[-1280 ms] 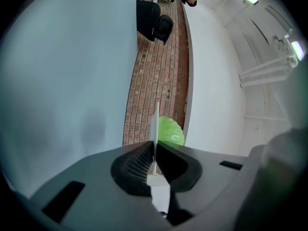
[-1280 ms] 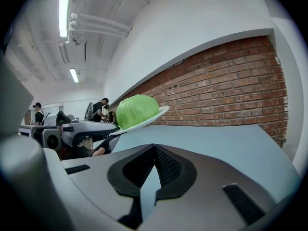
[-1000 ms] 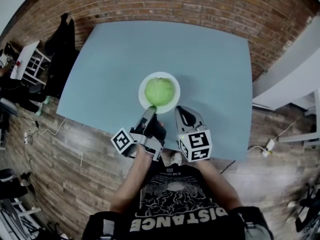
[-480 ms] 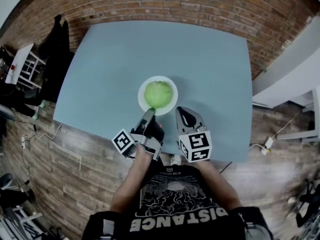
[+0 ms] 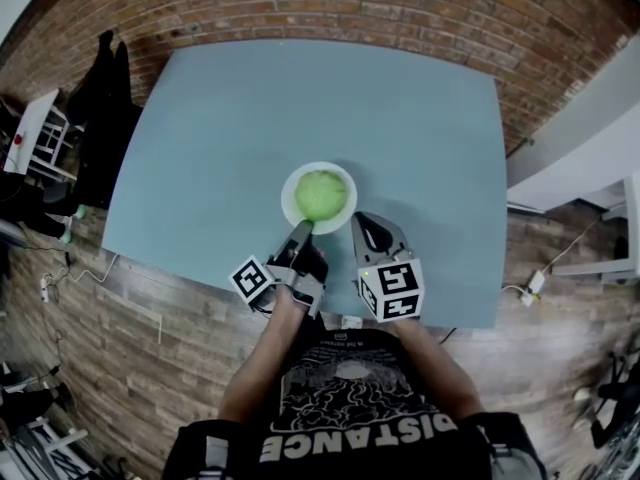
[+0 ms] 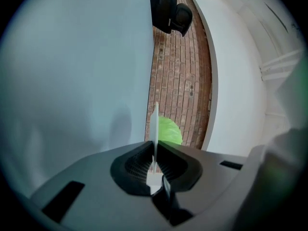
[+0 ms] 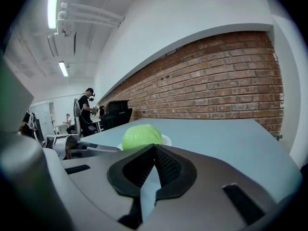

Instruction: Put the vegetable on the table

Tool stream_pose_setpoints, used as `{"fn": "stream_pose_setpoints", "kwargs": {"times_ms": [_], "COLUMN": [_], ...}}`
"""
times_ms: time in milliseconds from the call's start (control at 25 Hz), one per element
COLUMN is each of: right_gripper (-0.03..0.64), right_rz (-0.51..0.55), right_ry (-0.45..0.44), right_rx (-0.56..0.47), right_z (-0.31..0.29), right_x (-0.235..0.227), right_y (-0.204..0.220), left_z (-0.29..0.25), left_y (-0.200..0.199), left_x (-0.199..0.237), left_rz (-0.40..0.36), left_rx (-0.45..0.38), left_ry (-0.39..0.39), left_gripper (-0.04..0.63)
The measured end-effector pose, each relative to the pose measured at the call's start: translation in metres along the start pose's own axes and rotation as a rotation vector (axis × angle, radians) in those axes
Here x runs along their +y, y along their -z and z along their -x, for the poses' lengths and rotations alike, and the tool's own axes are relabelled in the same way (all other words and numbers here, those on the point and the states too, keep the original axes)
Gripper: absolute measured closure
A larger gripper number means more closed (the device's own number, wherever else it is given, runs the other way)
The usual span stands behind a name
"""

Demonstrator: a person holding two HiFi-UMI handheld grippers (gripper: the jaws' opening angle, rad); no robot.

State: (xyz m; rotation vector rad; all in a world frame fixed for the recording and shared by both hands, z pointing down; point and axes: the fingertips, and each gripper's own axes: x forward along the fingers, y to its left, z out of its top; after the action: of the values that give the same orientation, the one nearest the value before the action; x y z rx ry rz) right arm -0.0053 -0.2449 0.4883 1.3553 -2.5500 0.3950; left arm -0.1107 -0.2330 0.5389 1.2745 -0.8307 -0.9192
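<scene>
Left tool [image 5: 302,230]: turned on its side, with its dark ribbed pads clenched on the near rim of the plate [image 5: 290,180]. In the left gripper view the rim shows edge-on, a thin white blade pinched between the pads. Right tool [image 5: 362,224]: jaws pressed together with the tips meeting and nothing between them. It hangs just beside the plate's near-right edge; contact cannot be judged from above. Both tools are grey moulded plastic, each carrying a white cube printed with black square markers.

Vegetable [image 5: 321,194]: pale green, a rounded dome with a faintly leafy skin, like a small head of cabbage or lettuce. It sits in the middle of the plate and covers most of it. The plate is round, white, smooth and shallow, with a raised lip.

Counter [image 5: 230,118]: a broad, matte, pale blue-grey top with softened corners. The plate stands toward its near edge, about midway along.

Brick wall [image 5: 400,8]: red-brown courses behind the far edge. Floor [image 5: 130,308]: worn wood planks.
</scene>
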Motion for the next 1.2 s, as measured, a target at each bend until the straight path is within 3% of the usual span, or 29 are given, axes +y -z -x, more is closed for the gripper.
{"fn": "stream_pose_setpoints", "kwargs": {"times_ms": [720,1200], "right_gripper": [0.609,0.609], "right_rz": [-0.037,-0.051], "right_ry": [0.046,0.061], "right_rx": [0.032,0.041], "right_z": [-0.022,-0.033], "right_x": [-0.018,-0.019], "right_y": [0.008,0.012], "left_z": [-0.025,-0.033], "left_y": [-0.006,-0.011], "left_x": [0.041,0.060], "left_rz": [-0.102,-0.098], "left_rx": [0.107,0.137], "left_ry": [-0.165,-0.220], "left_gripper": [0.574,0.573]}}
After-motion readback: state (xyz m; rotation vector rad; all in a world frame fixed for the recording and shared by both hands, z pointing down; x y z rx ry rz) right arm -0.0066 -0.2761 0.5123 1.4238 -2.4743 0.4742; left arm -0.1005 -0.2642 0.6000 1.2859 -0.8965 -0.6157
